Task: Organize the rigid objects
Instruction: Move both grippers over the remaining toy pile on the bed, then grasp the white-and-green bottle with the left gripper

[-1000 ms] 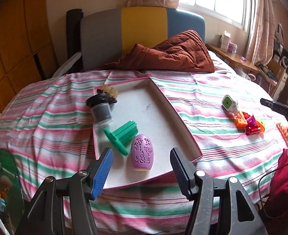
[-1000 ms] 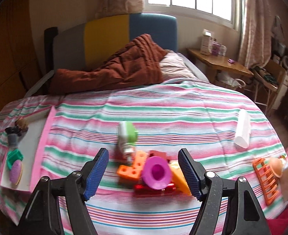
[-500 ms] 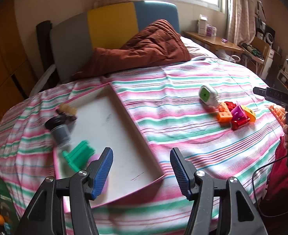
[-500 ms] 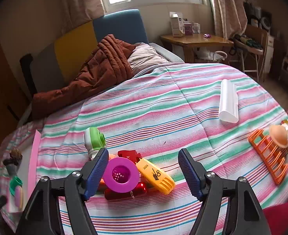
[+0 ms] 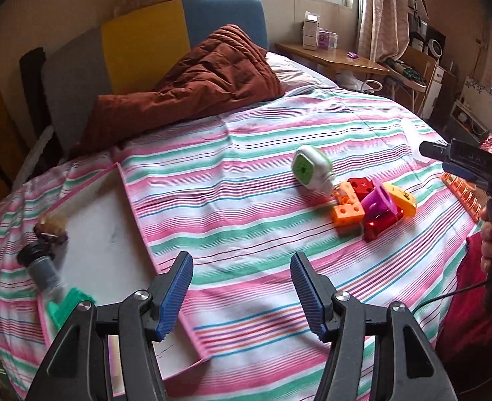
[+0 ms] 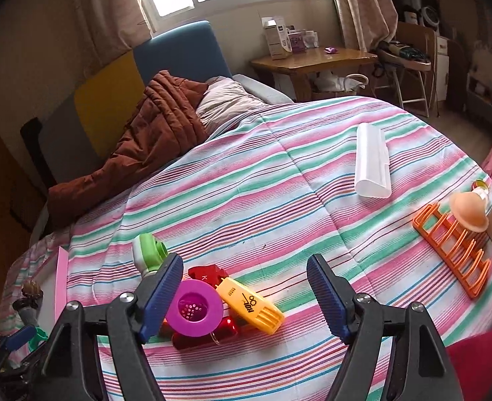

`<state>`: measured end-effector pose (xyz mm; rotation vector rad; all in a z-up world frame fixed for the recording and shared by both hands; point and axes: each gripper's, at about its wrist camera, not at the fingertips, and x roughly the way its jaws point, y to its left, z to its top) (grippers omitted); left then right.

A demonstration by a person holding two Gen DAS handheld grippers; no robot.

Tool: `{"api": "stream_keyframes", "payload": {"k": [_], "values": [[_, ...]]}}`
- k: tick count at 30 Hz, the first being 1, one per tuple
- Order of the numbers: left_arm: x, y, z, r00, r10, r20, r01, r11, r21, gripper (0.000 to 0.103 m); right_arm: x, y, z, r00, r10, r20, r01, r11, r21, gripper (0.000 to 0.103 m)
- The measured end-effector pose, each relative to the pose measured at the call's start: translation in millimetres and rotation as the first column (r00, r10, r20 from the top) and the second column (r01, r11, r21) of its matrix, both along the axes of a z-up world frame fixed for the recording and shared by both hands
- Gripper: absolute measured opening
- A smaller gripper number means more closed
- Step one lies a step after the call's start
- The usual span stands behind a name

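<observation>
A pink-rimmed white tray (image 5: pixel 105 244) lies on the striped bed at the left, holding a grey-black cylinder (image 5: pixel 40 267), a brown brush (image 5: pixel 50 227) and a green piece (image 5: pixel 67 307). A cluster of toys lies mid-bed: a green-white bottle (image 5: pixel 312 168), an orange block (image 5: pixel 347 212), a purple cup (image 6: pixel 194 307), a yellow comb case (image 6: pixel 251 304) and a red piece (image 6: pixel 209 332). My left gripper (image 5: pixel 240 295) is open and empty over the bed beside the tray. My right gripper (image 6: pixel 244 292) is open and empty just above the toy cluster.
A white case (image 6: pixel 372 160), an orange rack (image 6: pixel 453 247) and a peach suction cup (image 6: pixel 468 214) lie on the bed's right side. A brown quilt (image 6: pixel 152 133) and headboard (image 5: pixel 145 53) are at the far end. A wooden desk (image 6: pixel 312 60) stands beyond.
Both grippers swung to the right. The tray slid to the left edge of the left view, and the toy cluster moved left between the right gripper's fingers. Both stayed open.
</observation>
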<state>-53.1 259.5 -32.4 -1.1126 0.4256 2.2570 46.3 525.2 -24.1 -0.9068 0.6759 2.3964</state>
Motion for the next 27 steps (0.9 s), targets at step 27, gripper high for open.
{"api": "stream_keyframes", "payload": {"k": [27], "values": [[-103.9, 157.2, -64.5, 0.947, 0.022, 0.320, -0.056, 0.994, 0.097, 0.081, -1.5, 10.8, -6.7, 1.000, -0.021, 0.005, 0.021, 0.997, -0.078, 0.079]]}}
